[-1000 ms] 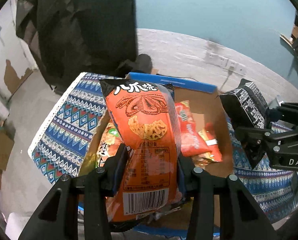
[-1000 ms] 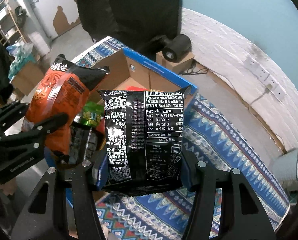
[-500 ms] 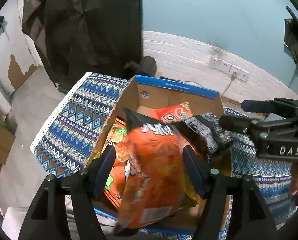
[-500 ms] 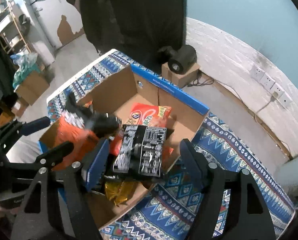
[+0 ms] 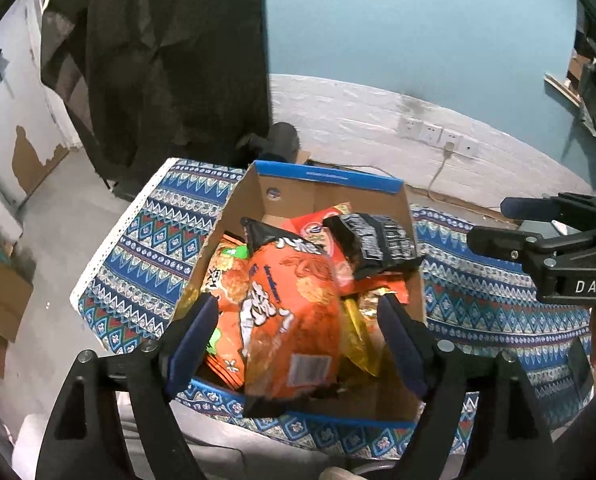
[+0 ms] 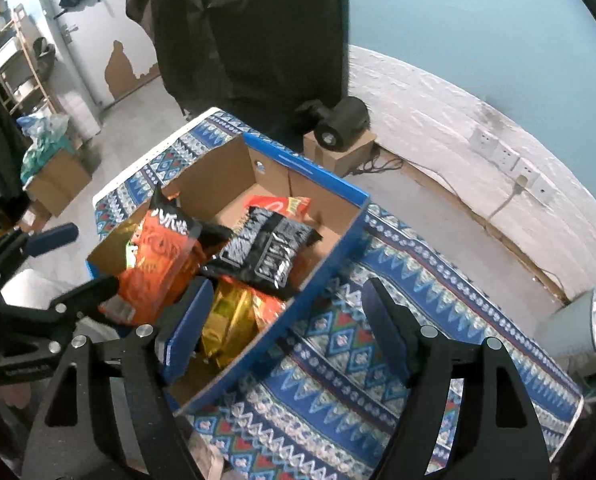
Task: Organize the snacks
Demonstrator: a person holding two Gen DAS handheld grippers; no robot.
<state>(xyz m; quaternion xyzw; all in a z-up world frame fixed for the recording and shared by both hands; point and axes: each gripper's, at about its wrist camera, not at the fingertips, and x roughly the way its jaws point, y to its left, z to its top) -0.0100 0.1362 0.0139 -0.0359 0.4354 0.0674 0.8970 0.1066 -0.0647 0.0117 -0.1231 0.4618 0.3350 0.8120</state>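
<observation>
While the left gripper (image 5: 298,334) hangs over the near end of the open cardboard box with blue rim (image 5: 326,178), its jaws have just been opening and now stand wide, gripping nothing. Left wrist view: the orange crinkly snack bag (image 5: 294,312) lies loose on the pile inside the box, between the blue pads (image 5: 192,336) but clear of them. A black foil snack bag with white print (image 5: 374,242) lies further in the box, towards its right wall, overlapping a red packet (image 5: 318,220). A gold packet (image 5: 358,336) sits low in the box, right of the orange bag. The right gripper (image 5: 494,224) shows at the right of the box, over the blue patterned tablecloth (image 5: 146,248).

Right wrist view: the right gripper (image 6: 286,324) has also just been opening; its jaws stand wide and empty above the box's near right corner. The black bag (image 6: 264,250) rests in the middle of the box (image 6: 306,168), touching the orange bag (image 6: 160,256) on its left. The left gripper (image 6: 84,260) is at the box's left edge.
</observation>
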